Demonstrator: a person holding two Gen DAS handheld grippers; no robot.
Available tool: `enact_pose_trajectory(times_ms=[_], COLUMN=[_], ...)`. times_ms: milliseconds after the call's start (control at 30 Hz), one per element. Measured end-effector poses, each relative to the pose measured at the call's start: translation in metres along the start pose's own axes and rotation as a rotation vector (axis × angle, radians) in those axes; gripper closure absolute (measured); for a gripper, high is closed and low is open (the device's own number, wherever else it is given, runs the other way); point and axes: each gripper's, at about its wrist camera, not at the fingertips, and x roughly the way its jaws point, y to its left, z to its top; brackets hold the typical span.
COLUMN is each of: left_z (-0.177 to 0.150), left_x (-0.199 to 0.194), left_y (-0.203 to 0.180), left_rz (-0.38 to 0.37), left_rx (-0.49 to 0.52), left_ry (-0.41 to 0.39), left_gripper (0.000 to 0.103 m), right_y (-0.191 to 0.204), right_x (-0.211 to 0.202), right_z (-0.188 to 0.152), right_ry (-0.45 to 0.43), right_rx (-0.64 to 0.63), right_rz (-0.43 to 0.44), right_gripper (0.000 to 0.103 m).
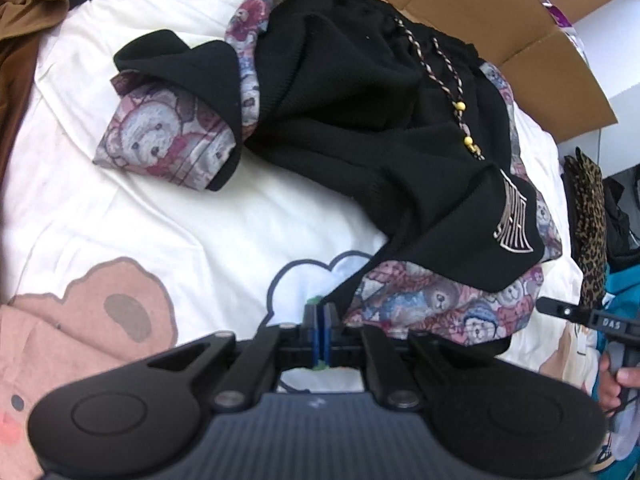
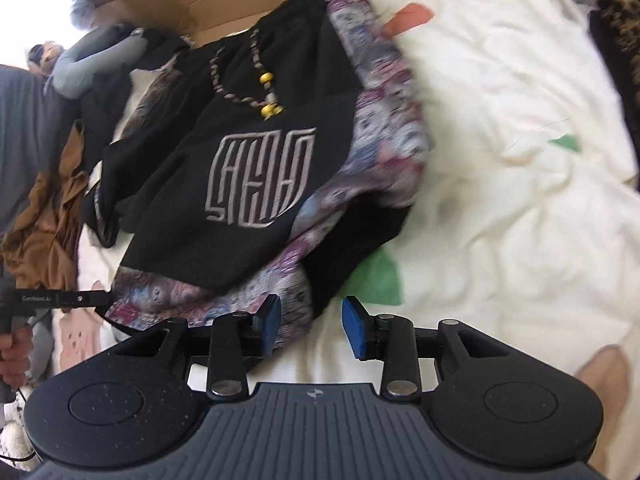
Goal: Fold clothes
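Note:
A black knit garment (image 1: 360, 112) with teddy-bear print panels, a beaded drawstring (image 1: 460, 108) and a stitched logo (image 2: 260, 176) lies crumpled on the white bed cover (image 1: 200, 208). My left gripper (image 1: 320, 328) is shut at the garment's near edge, where a strip of black hem runs down into its pads. The right wrist view shows the left gripper (image 2: 96, 299) touching the printed hem from the left. My right gripper (image 2: 312, 324) is open just in front of the garment's near corner, with only bed cover between its pads (image 2: 356, 330). The right gripper (image 1: 560, 309) also shows at the right edge of the left wrist view.
Flattened cardboard (image 1: 500, 8) lies behind the garment. A brown cloth (image 2: 44, 216) is heaped to its left. Leopard-print fabric (image 1: 592, 216) hangs at the bed's right side. A person in grey sleeves (image 2: 88, 60) is at the far left. A hand (image 1: 612, 384) grips the right tool.

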Motion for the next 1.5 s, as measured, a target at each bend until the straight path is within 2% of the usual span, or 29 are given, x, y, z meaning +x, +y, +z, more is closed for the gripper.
enact_pose_trajectory(times_ms=[200,300,333,367,400,567,767,967,1100,1200,1267,1333,1500], left_z=[0.0,0.002,0.002,0.002,0.003,-0.003,-0.015,-0.024,-0.028,-0.029,-0.028,-0.028,-0.024], left_x=[0.001,0.0,-0.001,-0.003,-0.005,-0.01,-0.01,-0.01,-0.008,-0.007,-0.008,-0.009,-0.013], left_y=[0.001,-0.003,-0.004,-0.005,-0.006,-0.015,-0.029,-0.047,-0.051,-0.043,-0.036,-0.028,-0.011], left_rz=[-0.007,0.003,0.006,0.006,0.003,-0.021,-0.079,-0.161,-0.168,-0.142,-0.118,-0.096,-0.038], left_rx=[-0.002,0.018,0.027,0.032,0.034,0.039,0.061,0.104,0.119,0.101,0.083,0.063,0.01], left_ry=[-0.004,0.003,0.004,0.002,0.0,0.002,0.036,0.07,0.086,0.087,0.085,0.077,0.044], left_gripper=[0.1,0.1,0.1,0.1,0.1,0.1,0.1,0.1,0.1,0.1,0.1,0.1,0.1], right_y=[0.004,0.005,0.006,0.007,0.007,0.014,0.017,0.009,0.011,0.014,0.013,0.012,0.005], right_x=[0.014,0.022,0.022,0.022,0.021,-0.005,-0.053,-0.093,-0.107,-0.103,-0.099,-0.095,-0.087], right_z=[0.0,0.002,0.003,0.003,0.003,-0.006,-0.029,-0.042,-0.041,-0.038,-0.039,-0.04,-0.046], right_ry=[-0.063,-0.067,-0.069,-0.069,-0.064,-0.021,0.033,0.025,0.014,0.014,0.007,-0.001,-0.008], right_rx=[-0.007,0.006,0.01,0.016,0.023,0.011,-0.014,0.043,0.044,0.035,0.049,0.055,0.075], right_rz=[0.027,0.065,0.067,0.065,0.063,0.055,-0.007,-0.056,-0.075,-0.065,-0.026,0.0,0.02], right_gripper=[0.061,0.062,0.072,0.092,0.103,0.103,0.103,0.103,0.103,0.098,0.089,0.062,0.06])
